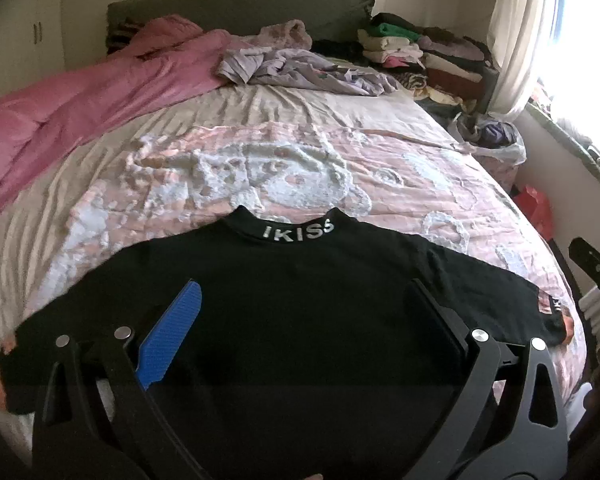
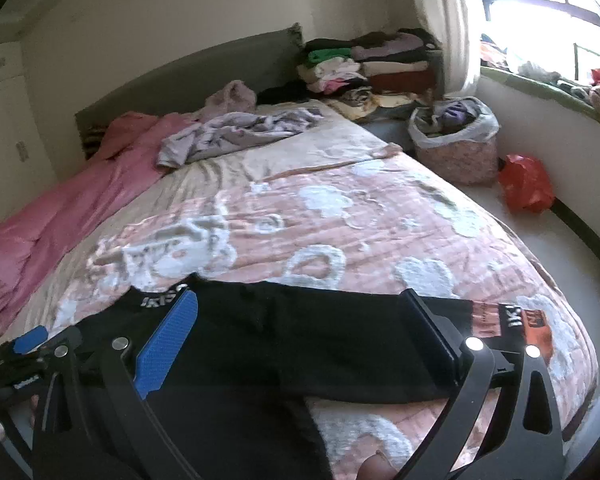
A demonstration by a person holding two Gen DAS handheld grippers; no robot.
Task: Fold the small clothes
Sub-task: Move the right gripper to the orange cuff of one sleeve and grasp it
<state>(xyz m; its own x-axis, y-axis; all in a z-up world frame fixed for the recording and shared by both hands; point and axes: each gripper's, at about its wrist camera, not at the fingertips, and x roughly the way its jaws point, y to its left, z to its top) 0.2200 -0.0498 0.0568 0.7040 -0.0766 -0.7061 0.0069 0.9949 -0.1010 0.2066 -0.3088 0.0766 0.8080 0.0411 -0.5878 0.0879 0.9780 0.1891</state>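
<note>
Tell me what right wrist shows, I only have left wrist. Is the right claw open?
Observer: Open. The right claw is spread wide above the black shirt, gripping nothing.
Operator: Which part?
Observer: The window-side sleeve, lying flat and outstretched on the blanket.
Operator: Floor on that side?
Observer: A pink basket lined with a plastic bag stands beside the bed.

White letters reading "IKISS" are running across the collar (image 1: 298, 229) of the black shirt (image 1: 300, 300). The sleeve cuff (image 2: 514, 318) is showing white letters too, starting "IK", the rest too blurred to read.
</note>
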